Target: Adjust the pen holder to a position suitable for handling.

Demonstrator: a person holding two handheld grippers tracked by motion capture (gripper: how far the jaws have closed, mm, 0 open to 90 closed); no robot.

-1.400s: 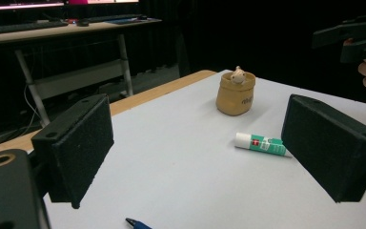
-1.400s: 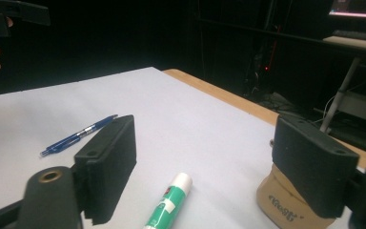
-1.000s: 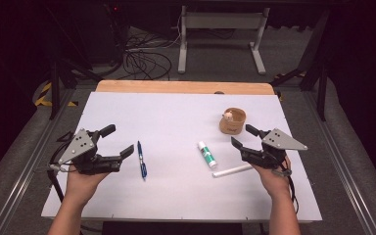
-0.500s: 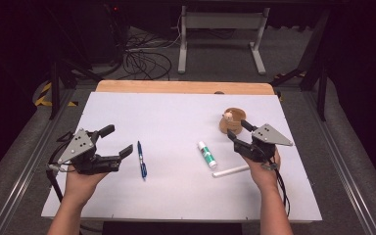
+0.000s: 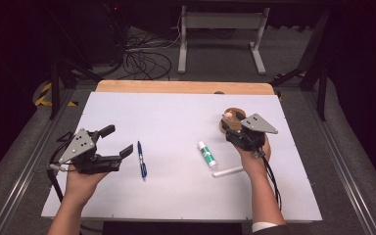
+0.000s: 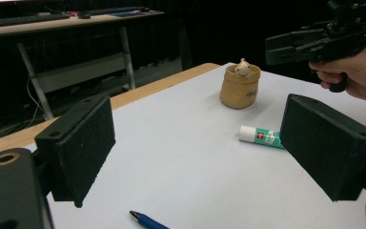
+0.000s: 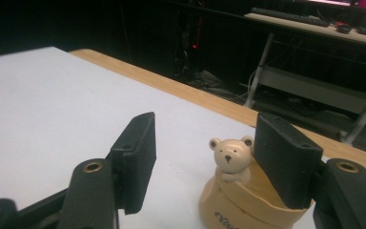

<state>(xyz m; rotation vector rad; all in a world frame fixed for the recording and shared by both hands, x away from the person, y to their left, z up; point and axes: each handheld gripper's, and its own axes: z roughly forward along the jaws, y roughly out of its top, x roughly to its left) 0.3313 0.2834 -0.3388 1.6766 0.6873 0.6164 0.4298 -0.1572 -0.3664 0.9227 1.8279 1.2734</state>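
Now right gripper half open, just closing, bear pot by one jaw, unheld

The counter lies open across its middle and far left, a broad bare stretch between the blue pen and the glue stick. On the right side things crowd together: the glue stick, a white stick just behind it and the bear pot stand near one another. The right hand-held gripper hangs at the pot, one jaw beside the bear and bare counter under the other.
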